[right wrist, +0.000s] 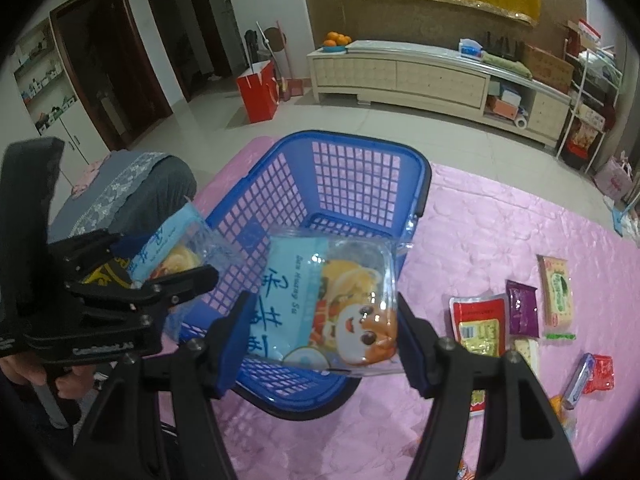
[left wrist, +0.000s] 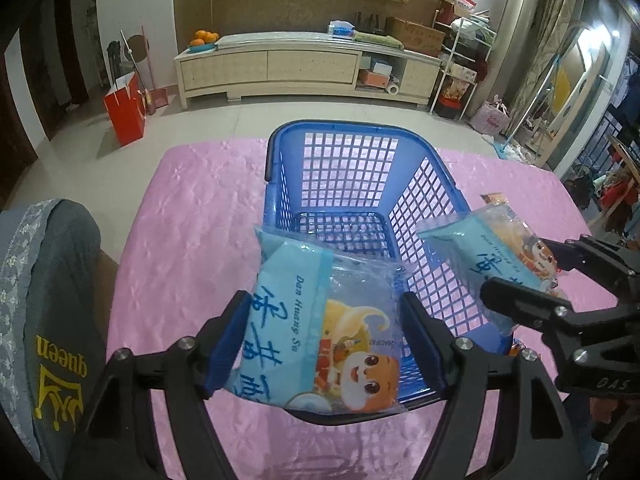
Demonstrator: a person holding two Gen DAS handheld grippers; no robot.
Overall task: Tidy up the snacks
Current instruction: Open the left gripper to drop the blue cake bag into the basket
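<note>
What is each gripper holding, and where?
Right gripper clamps a blue snack packet by its side edges; left gripper straddles a second packet, grip unclear.

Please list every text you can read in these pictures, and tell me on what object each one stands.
"Dan Huang Su": on the light blue snack packet, beside large Chinese characters.
"queen": upside down under a yellow crown, on the grey cover.
Print on the small snack packets on the pink cloth: too small.
</note>
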